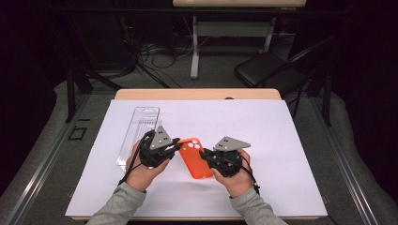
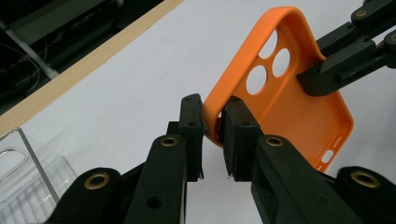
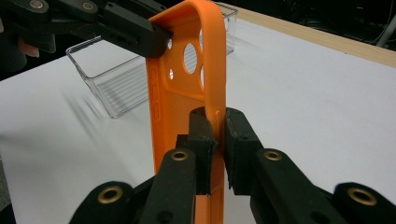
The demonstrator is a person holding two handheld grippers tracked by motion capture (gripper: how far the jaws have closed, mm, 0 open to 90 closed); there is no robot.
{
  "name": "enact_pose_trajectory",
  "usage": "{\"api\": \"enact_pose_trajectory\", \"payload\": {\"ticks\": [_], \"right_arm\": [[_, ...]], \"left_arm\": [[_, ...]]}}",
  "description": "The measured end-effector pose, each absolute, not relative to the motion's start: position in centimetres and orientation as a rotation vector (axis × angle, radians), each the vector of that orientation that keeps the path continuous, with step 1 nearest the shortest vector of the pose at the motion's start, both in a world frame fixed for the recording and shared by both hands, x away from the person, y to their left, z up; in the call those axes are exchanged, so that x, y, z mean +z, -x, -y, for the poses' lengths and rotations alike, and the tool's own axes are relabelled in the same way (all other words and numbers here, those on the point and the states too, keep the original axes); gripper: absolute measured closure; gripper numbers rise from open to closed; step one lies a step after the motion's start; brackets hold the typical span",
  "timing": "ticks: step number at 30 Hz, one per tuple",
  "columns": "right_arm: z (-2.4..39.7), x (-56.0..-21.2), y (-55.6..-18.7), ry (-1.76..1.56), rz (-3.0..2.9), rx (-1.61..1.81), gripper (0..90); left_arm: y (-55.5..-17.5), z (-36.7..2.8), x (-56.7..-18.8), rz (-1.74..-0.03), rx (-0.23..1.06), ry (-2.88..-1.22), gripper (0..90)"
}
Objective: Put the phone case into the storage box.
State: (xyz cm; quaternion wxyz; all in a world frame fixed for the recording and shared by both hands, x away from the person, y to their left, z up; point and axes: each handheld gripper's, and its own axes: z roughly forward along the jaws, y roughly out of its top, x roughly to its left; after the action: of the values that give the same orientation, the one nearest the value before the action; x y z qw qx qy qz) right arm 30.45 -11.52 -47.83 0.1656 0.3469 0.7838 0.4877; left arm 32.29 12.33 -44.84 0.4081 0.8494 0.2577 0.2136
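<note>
Above the white paper-covered table, near the clear plastic packaging tray, the orange silicone phone case hangs between both tools. Left gripper and right gripper each clamp an opposite rim, apparently firmly; keep pressure equal, avoid twisting.

The high view looks forward and down over the whole surface from above the person. Each gripper view sits close behind its own jaws, and both share the orange case.
</note>
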Motion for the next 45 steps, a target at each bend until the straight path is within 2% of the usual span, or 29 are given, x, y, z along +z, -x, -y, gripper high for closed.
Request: {"api": "enact_pose_trajectory", "payload": {"ticks": [21,45], "right_arm": [[11.43,-47.92,-30.51,-0.982,-2.247,1.393,82.4],[11.55,-47.98,-30.67,-1.003,-2.256,1.431,81.7]], "left_arm": [[-33.02,-13.03,-44.95,-0.657,0.45,-2.133,80.4],[-32.73,-13.15,-44.71,-0.668,0.45,-2.116,80.8]]}}
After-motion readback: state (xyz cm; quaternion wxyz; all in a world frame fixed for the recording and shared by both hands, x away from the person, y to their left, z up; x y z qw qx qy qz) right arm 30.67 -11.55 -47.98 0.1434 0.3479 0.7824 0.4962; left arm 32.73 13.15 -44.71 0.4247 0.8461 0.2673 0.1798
